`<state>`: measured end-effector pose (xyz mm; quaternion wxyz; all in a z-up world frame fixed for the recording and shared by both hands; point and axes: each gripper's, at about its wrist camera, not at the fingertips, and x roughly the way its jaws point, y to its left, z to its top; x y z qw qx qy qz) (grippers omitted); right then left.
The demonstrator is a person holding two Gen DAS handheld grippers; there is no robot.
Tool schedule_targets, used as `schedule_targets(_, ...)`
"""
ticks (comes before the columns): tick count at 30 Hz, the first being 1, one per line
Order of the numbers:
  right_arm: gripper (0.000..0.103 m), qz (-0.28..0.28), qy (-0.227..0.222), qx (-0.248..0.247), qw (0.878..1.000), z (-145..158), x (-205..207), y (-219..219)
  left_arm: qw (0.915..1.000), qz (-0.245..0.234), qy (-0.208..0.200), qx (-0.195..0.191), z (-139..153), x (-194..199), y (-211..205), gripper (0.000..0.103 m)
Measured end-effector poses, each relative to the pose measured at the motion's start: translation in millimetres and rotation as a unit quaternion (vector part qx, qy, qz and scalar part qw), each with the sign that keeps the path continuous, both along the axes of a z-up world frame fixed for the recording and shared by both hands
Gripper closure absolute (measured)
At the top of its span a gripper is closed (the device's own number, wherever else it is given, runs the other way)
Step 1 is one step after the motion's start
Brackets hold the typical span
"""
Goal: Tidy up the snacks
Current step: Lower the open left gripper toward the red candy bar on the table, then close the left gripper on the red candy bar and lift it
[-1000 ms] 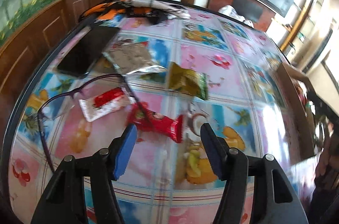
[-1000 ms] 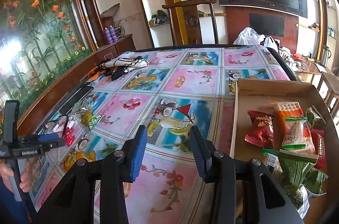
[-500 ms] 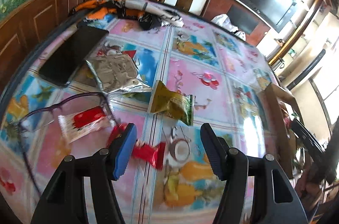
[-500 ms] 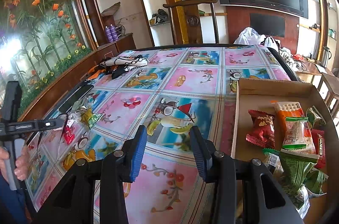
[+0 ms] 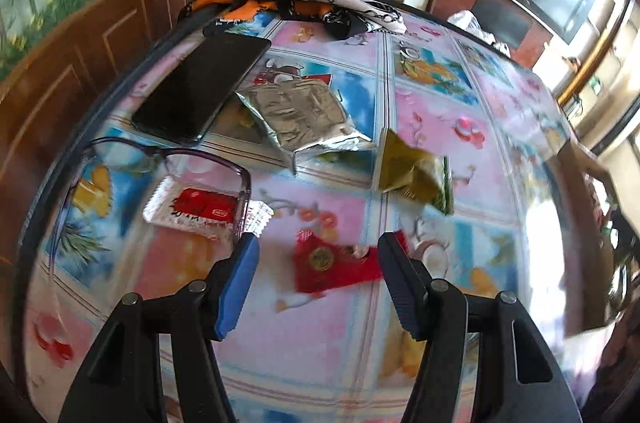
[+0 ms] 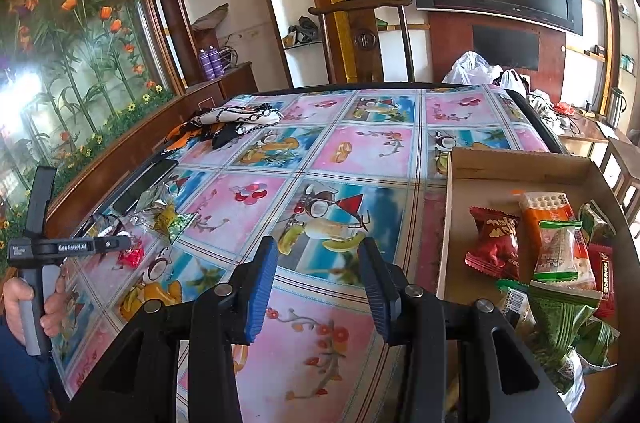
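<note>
In the left wrist view my left gripper [image 5: 318, 277] is open over the table, its jaws on either side of a small red snack packet [image 5: 334, 269] lying flat. Beyond it lie a gold-green packet [image 5: 414, 177], a silver foil packet [image 5: 298, 113] and a red-and-white wrapped snack [image 5: 202, 209]. In the right wrist view my right gripper [image 6: 318, 287] is open and empty above the tablecloth, just left of a cardboard box [image 6: 520, 165] holding several snack packets. The left gripper [image 6: 120, 243] shows there at far left, above the red packet [image 6: 131, 257].
A black phone [image 5: 202, 89] and purple-framed glasses [image 5: 160, 159] lie near the snacks at the table's left edge. A patterned cloth [image 5: 300, 1] is heaped at the far end. A wooden chair [image 6: 360, 35] stands behind the table.
The left gripper has shifted and turned, so the red packet now lies centred between its open jaws. The right gripper has stayed still.
</note>
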<state>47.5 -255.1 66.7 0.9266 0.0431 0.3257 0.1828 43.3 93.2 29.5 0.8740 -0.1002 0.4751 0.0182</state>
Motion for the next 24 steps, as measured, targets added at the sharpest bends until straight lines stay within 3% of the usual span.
schedule_targets(3,0.058,0.001,0.0,-0.001,1.0,-0.1,-0.4,0.8,0.9989,-0.042,-0.022,0.005,8.6,-4.4,-5.9,0.042)
schedule_targets(6,0.057,0.001,0.002,-0.001,1.0,-0.5,-0.4,0.9,0.996,-0.073,-0.05,0.006,16.6,0.2,-13.5,0.034)
schedule_targets(12,0.057,-0.003,0.007,-0.004,1.0,-3.2,0.4,-0.1,0.9959,-0.09,-0.012,-0.002,-1.5,23.2,-21.8,0.034)
schedule_targets(17,0.057,0.0,0.006,-0.003,1.0,-2.0,0.6,0.0,0.9936,-0.112,0.016,-0.01,-12.5,14.3,-25.1,0.034)
schedule_targets(21,0.057,-0.001,0.005,-0.002,1.0,-1.3,0.0,-0.5,0.9906,-0.135,0.012,0.02,-14.5,-2.7,-36.3,0.034)
schedule_targets(24,0.057,0.0,0.004,-0.003,1.0,-1.2,-0.1,0.2,0.9904,-0.126,0.001,0.056,-15.0,-7.1,-44.6,0.035)
